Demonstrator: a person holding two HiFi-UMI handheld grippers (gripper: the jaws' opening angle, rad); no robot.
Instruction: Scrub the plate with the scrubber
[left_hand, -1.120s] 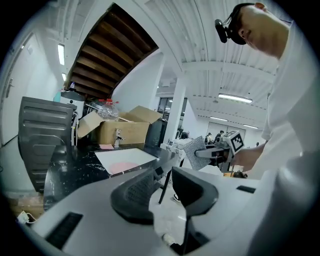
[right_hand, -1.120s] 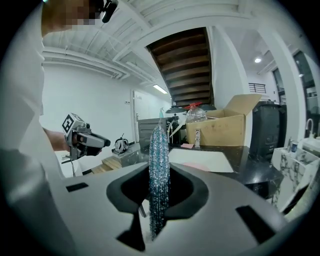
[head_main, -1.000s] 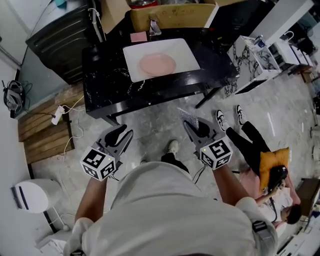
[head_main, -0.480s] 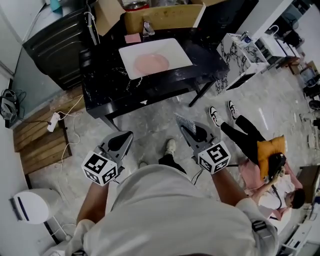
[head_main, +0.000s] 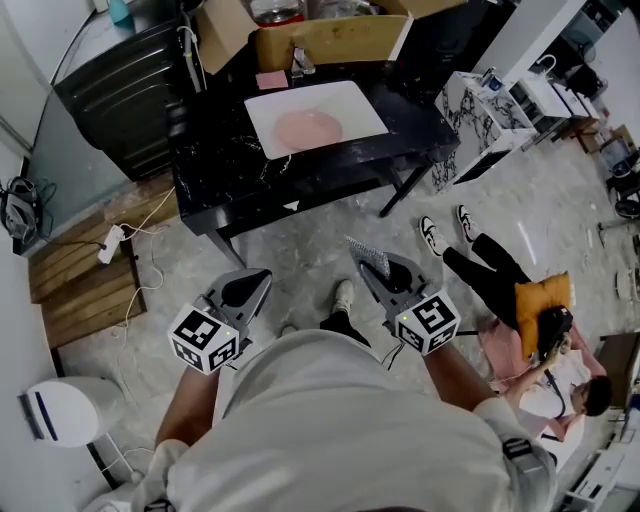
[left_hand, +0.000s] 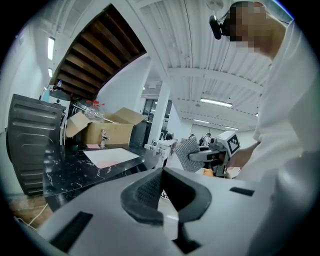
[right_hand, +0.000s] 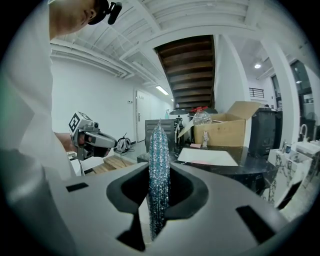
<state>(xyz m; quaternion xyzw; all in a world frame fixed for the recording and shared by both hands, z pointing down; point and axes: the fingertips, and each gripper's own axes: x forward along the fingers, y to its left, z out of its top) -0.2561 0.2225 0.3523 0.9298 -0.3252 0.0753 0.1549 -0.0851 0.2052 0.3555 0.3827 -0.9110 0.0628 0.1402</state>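
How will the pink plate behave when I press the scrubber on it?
Probably slides: the plate lies loose on the smooth white tray, nothing bracing it. It looks shallow and flat, so tipping seems unlikely. Being thin, it probably feels light.

No text, label or number can be read anywhere.

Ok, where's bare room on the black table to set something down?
Bare black table left of the white tray, along the front edge, and a patch right of it. The back, by the cardboard box, is crowded.
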